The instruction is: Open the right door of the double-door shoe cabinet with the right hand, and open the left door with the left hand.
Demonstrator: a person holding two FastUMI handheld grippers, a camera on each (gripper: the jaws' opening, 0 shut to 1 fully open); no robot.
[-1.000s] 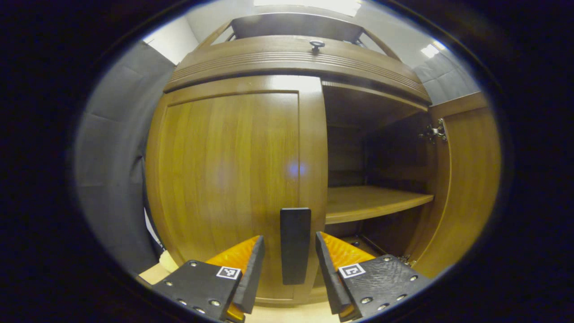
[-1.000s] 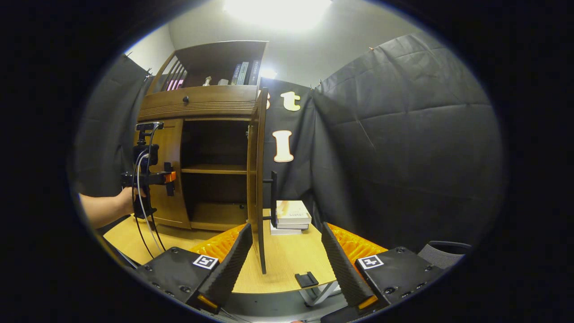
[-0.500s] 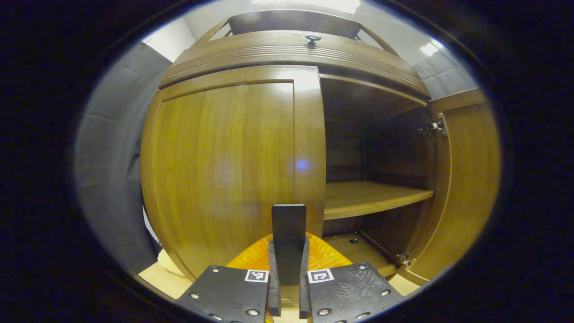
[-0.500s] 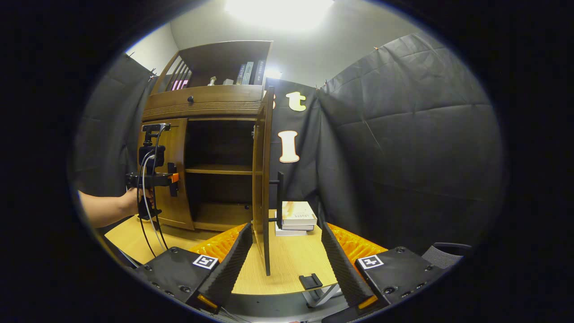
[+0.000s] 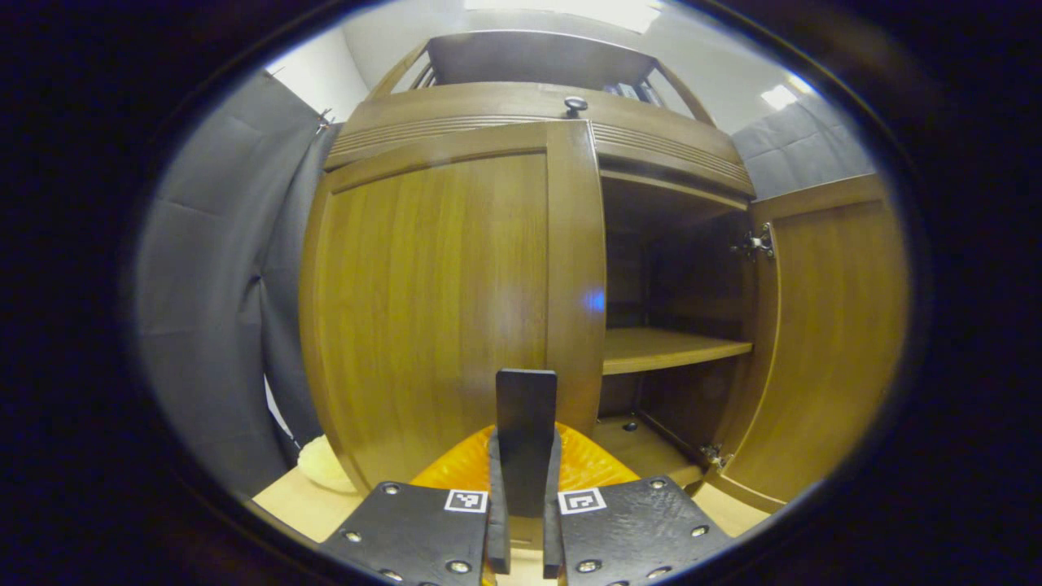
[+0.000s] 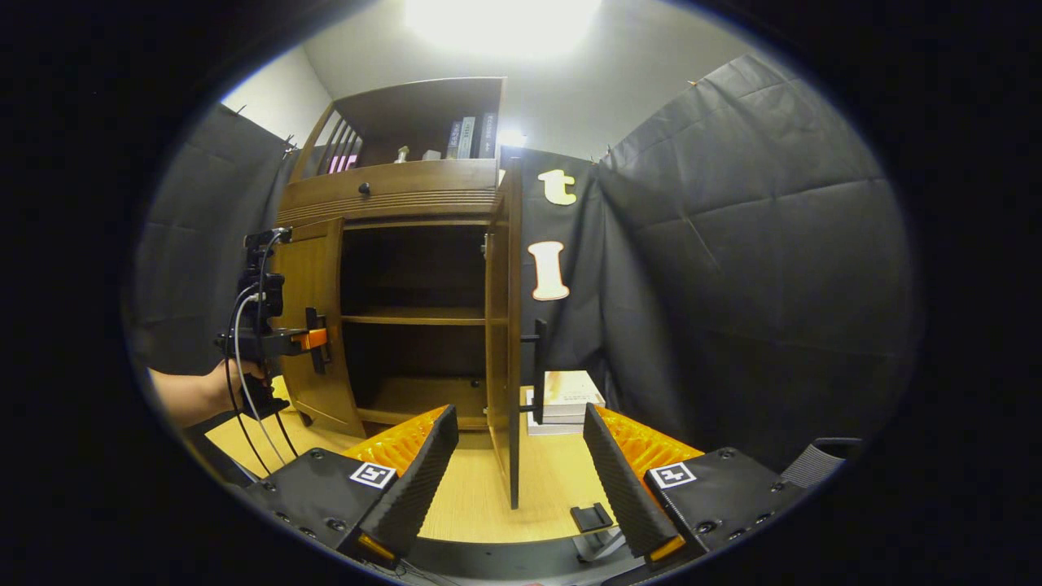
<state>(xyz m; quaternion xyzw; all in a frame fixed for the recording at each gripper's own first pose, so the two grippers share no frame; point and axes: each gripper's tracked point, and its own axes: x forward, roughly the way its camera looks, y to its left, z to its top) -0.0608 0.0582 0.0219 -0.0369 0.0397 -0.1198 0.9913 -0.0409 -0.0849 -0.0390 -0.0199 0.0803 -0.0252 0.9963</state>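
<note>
Looking along your left gripper (image 5: 522, 537) in the left gripper view, you have both fingers pressed on the black handle (image 5: 526, 435) of the left door (image 5: 440, 301), which stands slightly off the cabinet front. That door is grasped but, by my judgement, barely begun; the swing outward is what remains. The right door (image 5: 822, 342) stands wide, its inner face and hinge (image 5: 757, 242) exposed, with a bare shelf (image 5: 667, 348) inside. A pale object (image 5: 321, 464) sits on the table by the cabinet's left foot, near the door's arc; watch it.

Turning to the right gripper view, your right gripper (image 6: 521, 480) is spread and holds nothing, well back from the cabinet. The right door (image 6: 506, 325) is edge-on, fully open, so that half appears done. Your other hand (image 6: 232, 382) holds the left gripper at the left door (image 6: 313, 325). Stacked books (image 6: 570, 395) lie beyond the right door, and a small black clip (image 6: 593, 517) rests at the table's (image 6: 472, 496) edge.
</note>
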